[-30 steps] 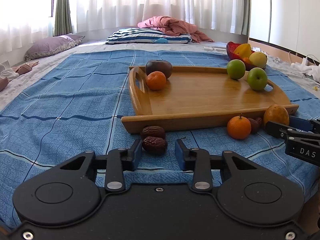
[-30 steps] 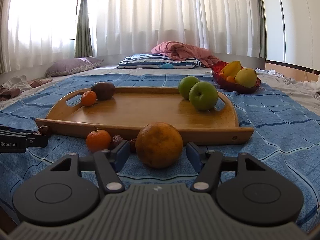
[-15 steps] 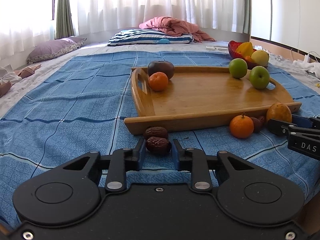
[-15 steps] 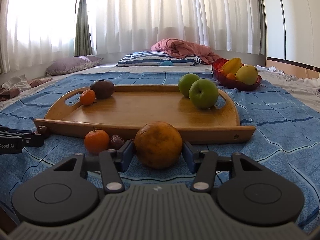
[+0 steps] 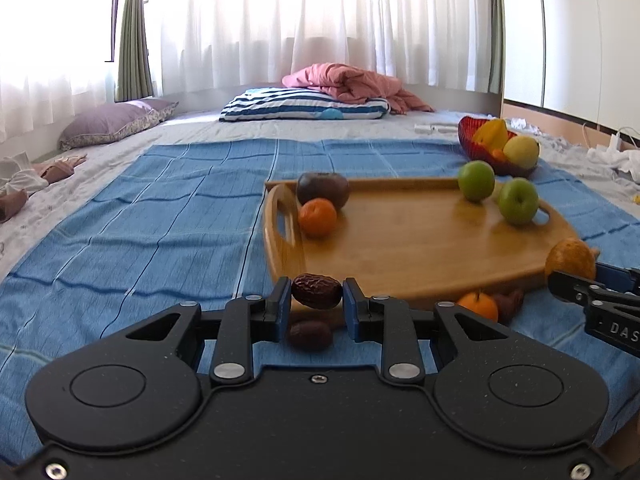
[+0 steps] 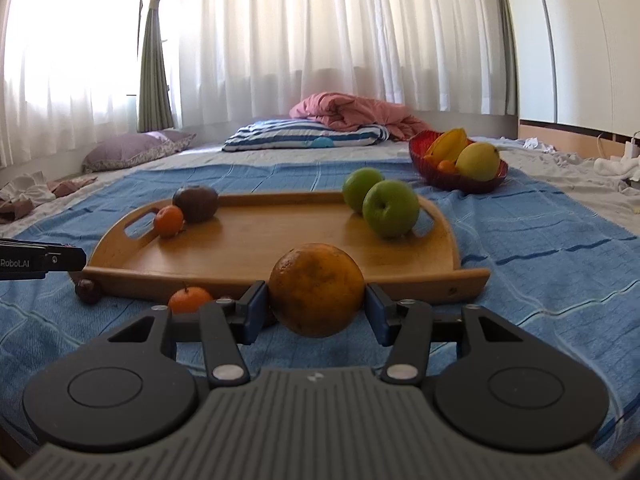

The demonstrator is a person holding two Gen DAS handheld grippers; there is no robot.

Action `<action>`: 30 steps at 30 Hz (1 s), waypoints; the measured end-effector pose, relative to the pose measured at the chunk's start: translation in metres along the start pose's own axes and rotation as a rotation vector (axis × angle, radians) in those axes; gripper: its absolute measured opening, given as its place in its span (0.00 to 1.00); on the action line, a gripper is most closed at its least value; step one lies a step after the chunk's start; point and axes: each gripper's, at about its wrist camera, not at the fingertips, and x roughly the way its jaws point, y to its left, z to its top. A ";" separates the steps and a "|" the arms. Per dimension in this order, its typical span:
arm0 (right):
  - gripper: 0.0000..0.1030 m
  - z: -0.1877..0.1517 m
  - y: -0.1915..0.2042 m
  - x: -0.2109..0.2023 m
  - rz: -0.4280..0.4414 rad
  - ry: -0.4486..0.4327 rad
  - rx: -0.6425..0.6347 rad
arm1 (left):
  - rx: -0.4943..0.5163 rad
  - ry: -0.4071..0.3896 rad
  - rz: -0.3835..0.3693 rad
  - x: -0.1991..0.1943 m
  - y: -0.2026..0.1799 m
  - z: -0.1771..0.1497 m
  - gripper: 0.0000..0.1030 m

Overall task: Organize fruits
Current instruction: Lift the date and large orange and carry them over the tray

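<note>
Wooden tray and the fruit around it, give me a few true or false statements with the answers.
1. The left gripper is shut on a wrinkled brown date. True.
2. The right gripper stands open and holds nothing. False: it is shut on a large dull orange.
3. Two green apples sit on the wooden tray. True.
4. The red bowl stands on the tray. False: it stands on the blue blanket beyond the tray.
5. A second brown date lies on the blanket. True.

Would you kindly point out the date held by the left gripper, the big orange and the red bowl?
date point(image 5: 316, 291), left wrist view, middle of its wrinkled skin.
big orange point(image 6: 316, 290), right wrist view, centre of its peel.
red bowl point(image 6: 444, 180), right wrist view, front wall.
</note>
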 end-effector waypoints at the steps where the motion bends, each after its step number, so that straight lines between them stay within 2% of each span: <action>1: 0.54 0.003 -0.001 -0.001 -0.008 -0.008 0.001 | -0.002 -0.004 -0.003 0.002 0.000 0.002 0.25; 6: 0.54 0.018 -0.011 0.001 -0.059 -0.047 -0.005 | -0.008 -0.011 -0.012 0.015 -0.003 0.015 0.25; 11: 0.54 0.030 -0.022 0.018 -0.104 -0.042 -0.020 | -0.030 -0.001 -0.019 0.033 -0.003 0.026 0.25; 22: 0.54 0.045 -0.036 0.069 -0.143 0.040 -0.045 | -0.049 0.054 -0.006 0.073 -0.003 0.036 0.25; 30: 0.54 0.042 -0.039 0.083 -0.137 0.101 -0.028 | -0.050 0.077 0.008 0.094 -0.003 0.035 0.25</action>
